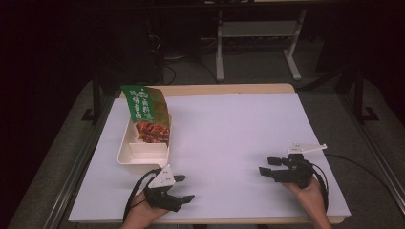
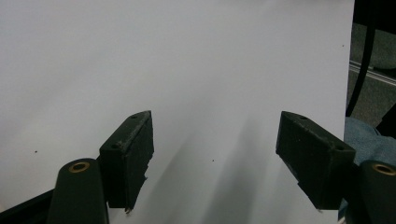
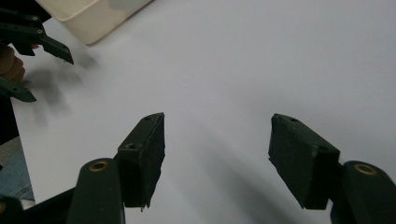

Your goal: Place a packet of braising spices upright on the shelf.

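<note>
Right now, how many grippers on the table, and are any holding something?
2. Left gripper near the front edge, just below the tray that holds a snack bag; right gripper at front right. Both open, holding nothing.

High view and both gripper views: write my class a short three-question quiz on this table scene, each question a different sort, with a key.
1. True or false: the green packet lies flat on the white sheet, clear of the tray.
2. Multiple choice: the left gripper is A) shut on the packet, B) open and empty, C) shut on the tray.
3. Short answer: which gripper is nearer the tray?

Key
1. False: the packet stands in the tray, leaning.
2. B: its jaws are spread over bare sheet.
3. The left; the right gripper is across the sheet, also open.
</note>
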The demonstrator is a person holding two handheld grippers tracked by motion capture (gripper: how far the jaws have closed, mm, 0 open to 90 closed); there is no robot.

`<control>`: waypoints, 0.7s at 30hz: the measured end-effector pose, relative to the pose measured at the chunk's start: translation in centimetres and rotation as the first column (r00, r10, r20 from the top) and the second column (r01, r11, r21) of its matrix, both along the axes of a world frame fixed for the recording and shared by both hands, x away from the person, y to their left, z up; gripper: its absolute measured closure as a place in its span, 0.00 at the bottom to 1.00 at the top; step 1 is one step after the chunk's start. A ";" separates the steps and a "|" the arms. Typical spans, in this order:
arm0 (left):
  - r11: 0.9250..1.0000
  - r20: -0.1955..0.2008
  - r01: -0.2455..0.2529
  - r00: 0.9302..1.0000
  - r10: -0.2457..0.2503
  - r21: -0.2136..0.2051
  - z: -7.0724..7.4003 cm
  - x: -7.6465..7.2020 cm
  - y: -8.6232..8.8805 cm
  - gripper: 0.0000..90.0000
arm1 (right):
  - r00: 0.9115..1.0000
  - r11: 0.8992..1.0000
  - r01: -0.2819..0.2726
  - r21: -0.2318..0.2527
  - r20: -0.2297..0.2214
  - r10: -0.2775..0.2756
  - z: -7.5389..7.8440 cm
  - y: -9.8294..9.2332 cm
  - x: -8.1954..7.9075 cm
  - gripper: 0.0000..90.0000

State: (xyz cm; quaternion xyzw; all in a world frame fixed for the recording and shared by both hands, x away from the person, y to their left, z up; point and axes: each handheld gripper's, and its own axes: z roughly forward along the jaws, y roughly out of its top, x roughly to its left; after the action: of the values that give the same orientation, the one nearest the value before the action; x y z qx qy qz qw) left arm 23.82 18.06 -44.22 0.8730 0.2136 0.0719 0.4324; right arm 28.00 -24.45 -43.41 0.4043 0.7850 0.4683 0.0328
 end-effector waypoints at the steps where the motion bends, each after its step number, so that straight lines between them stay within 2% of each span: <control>1: 1.000 0.002 0.000 1.000 0.000 0.000 0.0 0.0 0.0 0.30 | 1.000 1.000 0.000 0.003 0.001 0.000 0.0 -0.1 -0.2 0.39; 7: 1.000 0.004 -0.001 1.000 0.001 -0.005 0.0 -0.1 0.0 0.30 | 1.000 1.000 0.007 -0.006 0.028 -0.007 0.0 -0.4 -1.7 0.39; 10: 1.000 0.005 0.004 1.000 -0.004 -0.003 0.0 -0.1 0.0 0.30 | 1.000 1.000 0.012 0.018 0.025 -0.013 -0.4 -0.4 -2.4 0.37; 12: 1.000 0.007 0.007 1.000 -0.006 -0.003 0.1 -0.1 0.0 0.30 | 1.000 1.000 0.007 0.001 0.025 -0.007 -0.5 -0.2 -2.8 0.37; 21: 1.000 0.015 0.010 1.000 -0.009 -0.008 0.2 -0.3 0.1 0.30 | 0.998 1.000 0.000 -0.017 0.057 0.001 -0.2 1.1 -3.2 0.35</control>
State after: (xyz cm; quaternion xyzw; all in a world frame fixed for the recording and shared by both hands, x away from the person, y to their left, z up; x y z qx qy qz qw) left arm 23.56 18.18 -44.01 0.8717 0.2066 0.0753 0.4380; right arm 24.77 -23.34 -43.63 0.3903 0.7877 0.4731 0.0587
